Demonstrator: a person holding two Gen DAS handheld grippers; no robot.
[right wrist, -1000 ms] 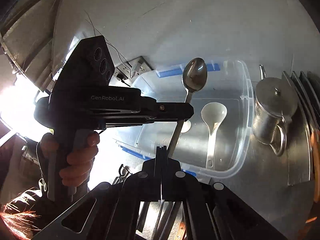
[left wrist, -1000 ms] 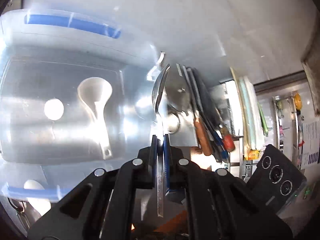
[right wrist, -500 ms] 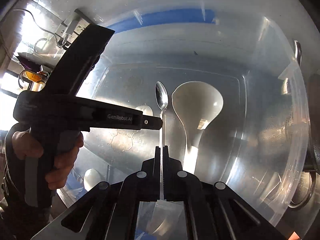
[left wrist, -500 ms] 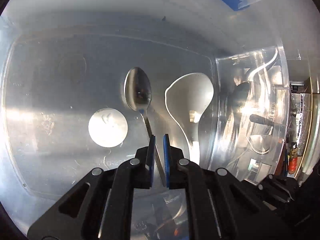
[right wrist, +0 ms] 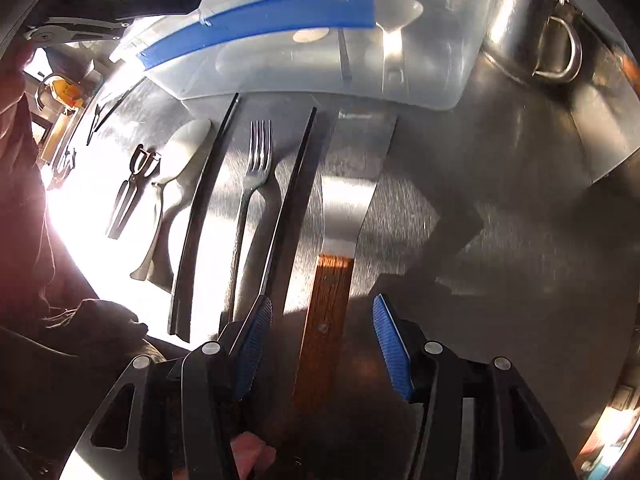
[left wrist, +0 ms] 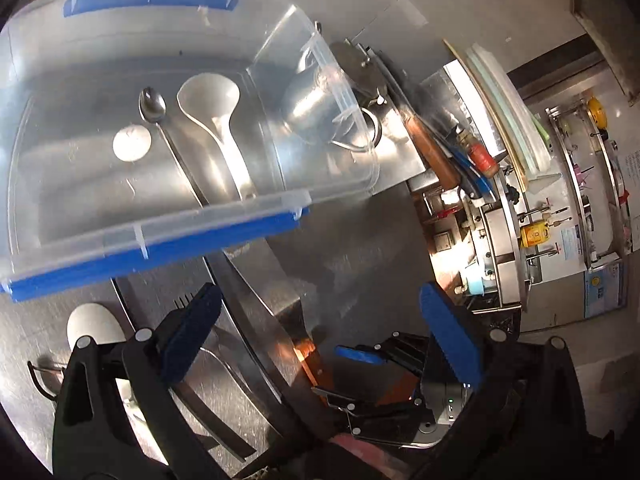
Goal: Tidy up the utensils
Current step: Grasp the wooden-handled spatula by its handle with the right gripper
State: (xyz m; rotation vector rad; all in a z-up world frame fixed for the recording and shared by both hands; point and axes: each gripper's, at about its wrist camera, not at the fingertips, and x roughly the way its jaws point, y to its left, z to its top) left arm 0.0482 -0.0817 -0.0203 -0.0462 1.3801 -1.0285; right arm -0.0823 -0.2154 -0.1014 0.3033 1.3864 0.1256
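Both grippers have just been opening and neither has anything between its pads: the left gripper (left wrist: 320, 344) stands spread as wide as it goes above the steel counter (right wrist: 500, 208), and the right gripper (right wrist: 322, 344) is about half spread, hovering over the wooden handle of the cleaver (right wrist: 348, 176). The metal spoon (left wrist: 154, 106) lies inside the clear bin (left wrist: 160, 236) beside the white ladle (left wrist: 212, 100), near the bin's right wall. The rest of the utensils sit in a row on the counter along the bin's near edge: a fork (right wrist: 252, 184) between two black chopsticks (right wrist: 200, 216), a white spoon (right wrist: 176, 184) and a small peeler-like tool (right wrist: 134, 184) toward the left edge. I'd guess the cleaver is next, and that is the risky one: heavy blade, smooth handle, so a grip far back on the handle could let it tip or slip, and the blade could knock the bin's wall on the way in. The chopsticks lie just beside it and could get nudged. The glare at the counter's left edge washes out the small tool, so I can't say exactly what it is. The cleaver's handle end is hidden under the right gripper, and the bin's far corners are blurred by reflections.
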